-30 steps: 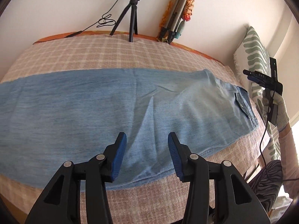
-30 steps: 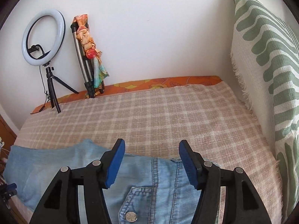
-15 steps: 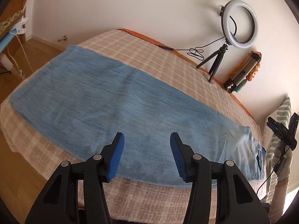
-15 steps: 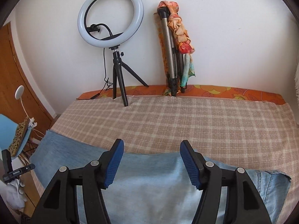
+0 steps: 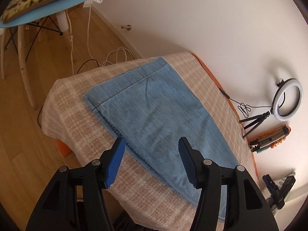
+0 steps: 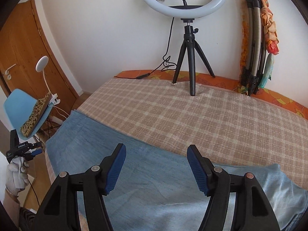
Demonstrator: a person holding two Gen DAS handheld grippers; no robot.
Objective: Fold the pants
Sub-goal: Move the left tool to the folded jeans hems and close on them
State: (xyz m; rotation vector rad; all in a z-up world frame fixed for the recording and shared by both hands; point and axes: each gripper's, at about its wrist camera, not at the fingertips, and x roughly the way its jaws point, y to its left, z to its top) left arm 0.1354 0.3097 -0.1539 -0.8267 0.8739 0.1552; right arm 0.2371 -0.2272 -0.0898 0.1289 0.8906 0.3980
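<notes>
Denim pants (image 5: pixel 157 115) lie flat along the checked bed (image 5: pixel 73 119), one leg on the other, hems by the bed's end. Both my hands tilt down over them. My left gripper (image 5: pixel 152 161) hangs above the near edge of the legs, fingers just widened, empty. My right gripper (image 6: pixel 156 168) hovers over the middle, fingers also spreading, nothing between them, facing the ring light (image 6: pixel 182 0).

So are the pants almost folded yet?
Not yet. The pants lie flat with one leg on the other, so the first fold looks done. Both tools, left and right, hover open and empty. Folding them shorter is still left.
</notes>
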